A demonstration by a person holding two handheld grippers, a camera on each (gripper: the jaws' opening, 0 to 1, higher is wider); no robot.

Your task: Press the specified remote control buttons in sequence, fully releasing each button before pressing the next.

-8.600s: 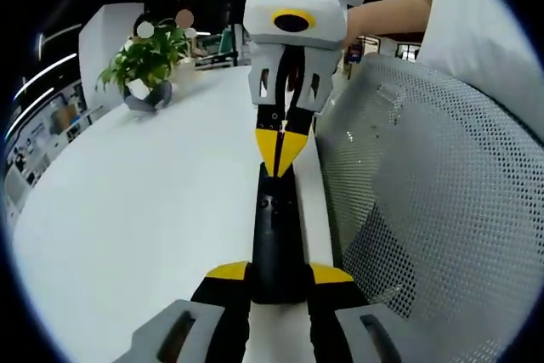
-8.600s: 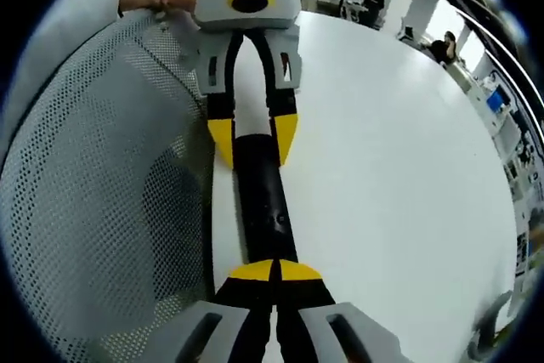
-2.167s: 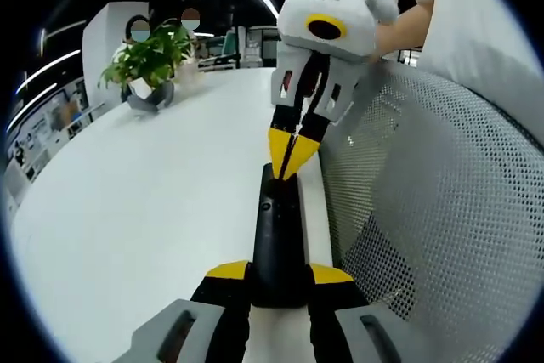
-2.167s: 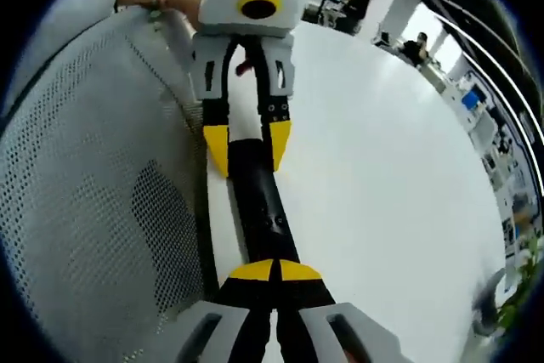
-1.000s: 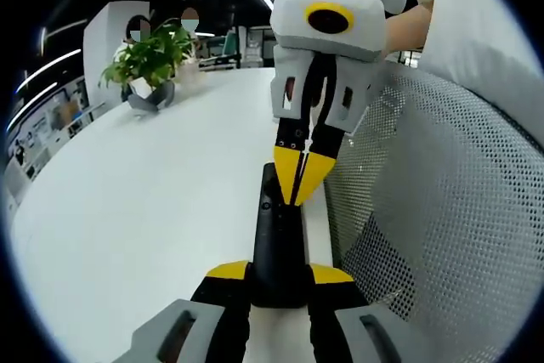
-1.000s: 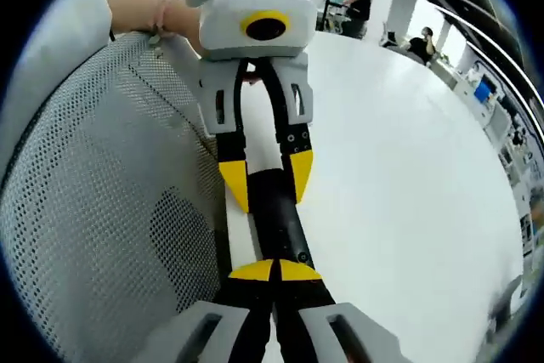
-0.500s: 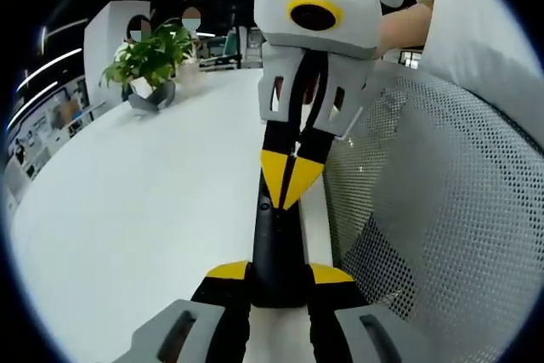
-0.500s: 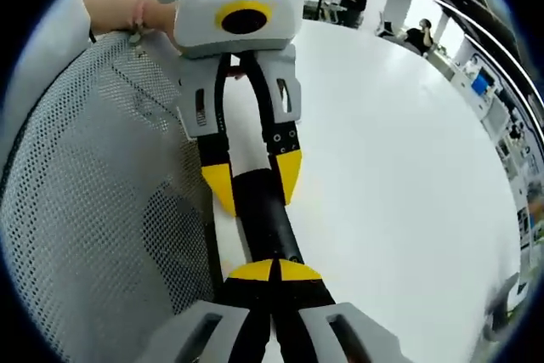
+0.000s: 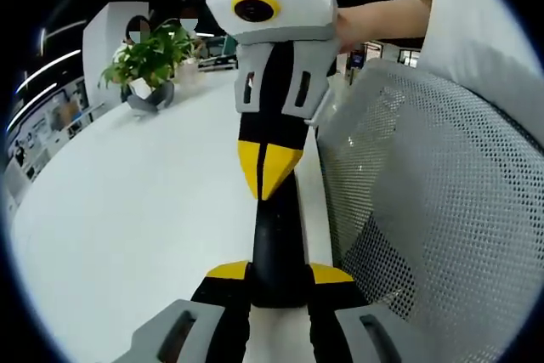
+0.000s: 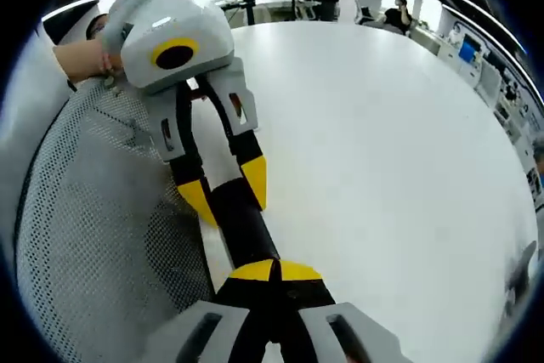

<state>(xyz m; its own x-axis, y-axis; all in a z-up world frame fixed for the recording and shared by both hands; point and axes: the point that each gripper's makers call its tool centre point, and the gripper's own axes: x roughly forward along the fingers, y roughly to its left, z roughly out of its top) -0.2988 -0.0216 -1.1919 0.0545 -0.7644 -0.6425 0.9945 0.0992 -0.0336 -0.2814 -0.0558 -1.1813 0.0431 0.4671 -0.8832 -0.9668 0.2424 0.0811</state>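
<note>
The black remote [image 9: 276, 248] lies along the near edge of the white bench [image 9: 144, 201], right beside the mesh back of a chair [image 9: 425, 210]. The left tongs [image 9: 276, 282] pinch its near end between their yellow pads. In the right gripper view the same grip shows from the far side, the left tongs [image 10: 223, 184] straddling the remote [image 10: 242, 227]. The right tongs [image 10: 274, 271] are pressed together, their yellow tips meeting in one blunt point that rests on the remote's upper face; in the left gripper view the right tongs [image 9: 268, 167] come down over the remote and hide its buttons.

That is my chief worry: I cannot see which button lies under the tip, and a point that broad could easily land on two keys at once or on the wrong one. If the tip is not lifted clear before the next press, the release won't count as full.

The remote sits very close to the bench edge. A hard or slanted push could twist it in the left tongs' grip, or lever it toward the chair. The potted plant [image 9: 151, 65] stands well apart and is in no danger.
</note>
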